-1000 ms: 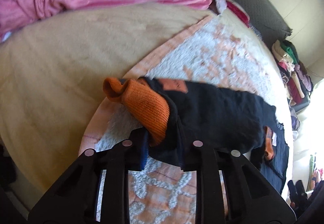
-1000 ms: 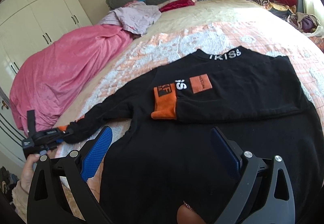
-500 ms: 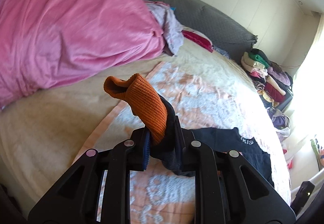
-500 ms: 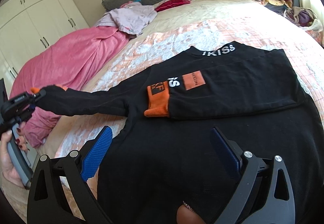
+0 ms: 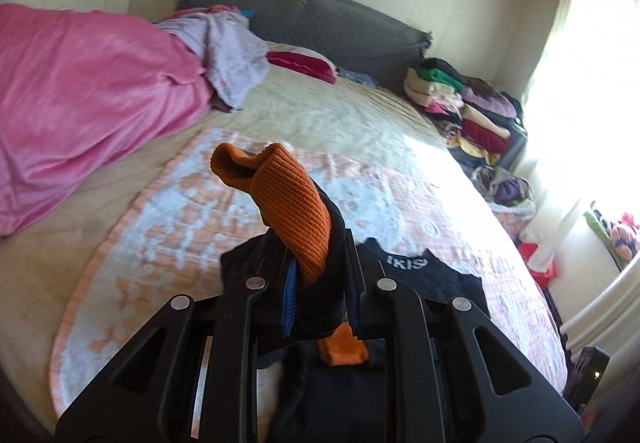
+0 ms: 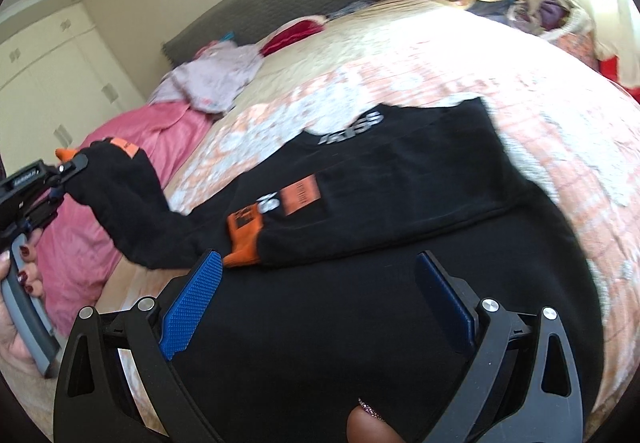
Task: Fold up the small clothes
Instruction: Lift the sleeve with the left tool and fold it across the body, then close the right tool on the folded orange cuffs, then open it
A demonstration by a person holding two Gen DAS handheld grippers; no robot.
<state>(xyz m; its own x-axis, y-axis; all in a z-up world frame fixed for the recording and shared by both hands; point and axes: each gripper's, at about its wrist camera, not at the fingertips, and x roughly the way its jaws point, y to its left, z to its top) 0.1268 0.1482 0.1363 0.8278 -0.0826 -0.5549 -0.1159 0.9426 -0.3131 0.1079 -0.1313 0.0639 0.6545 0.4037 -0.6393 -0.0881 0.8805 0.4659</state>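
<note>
A black sweatshirt [image 6: 400, 283] with orange cuffs and white collar lettering lies flat on the bed. Its right sleeve [image 6: 380, 211] is folded across the chest, orange cuff [image 6: 242, 239] at the left. My left gripper [image 5: 316, 291] is shut on the other sleeve [image 6: 128, 211] near its orange cuff [image 5: 288, 211] and holds it lifted above the bed at the left. It shows in the right wrist view [image 6: 60, 179]. My right gripper [image 6: 320, 307] is open and empty over the sweatshirt's lower body.
A pink and white patterned blanket [image 5: 160, 227] lies under the sweatshirt. A pink duvet [image 5: 80, 91] is heaped at the left, a lilac garment [image 5: 236, 55] by the grey headboard [image 5: 340, 23]. Stacked folded clothes [image 5: 460, 107] stand at the far right.
My left gripper has lifted the sleeve off the bed and carried it up and inward over the garment. My right gripper has stayed open over the lower body, with the view tilting.
</note>
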